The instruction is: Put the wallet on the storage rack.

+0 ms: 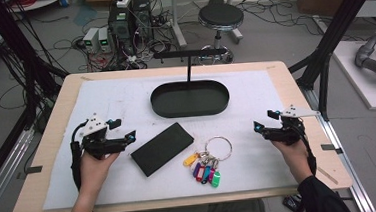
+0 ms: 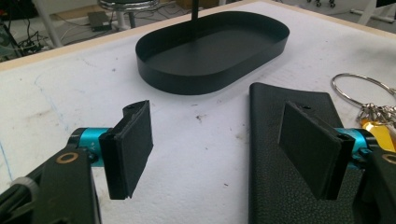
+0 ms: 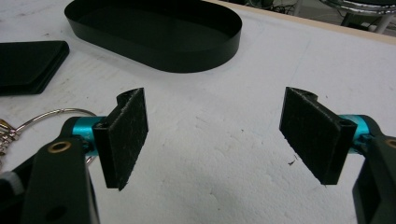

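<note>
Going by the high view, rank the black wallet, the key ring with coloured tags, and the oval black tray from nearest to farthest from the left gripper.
Measured from the left gripper:
1. Black wallet, just to its right, lying flat on the white mat.
2. Key ring with coloured tags, farther right, beyond the wallet, towards the table's near edge.
3. Oval black tray, towards the table's far side, at the centre.

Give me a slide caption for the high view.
Two open hand-held grippers, left and right, flank a black wallet and key ring before an oval tray.
</note>
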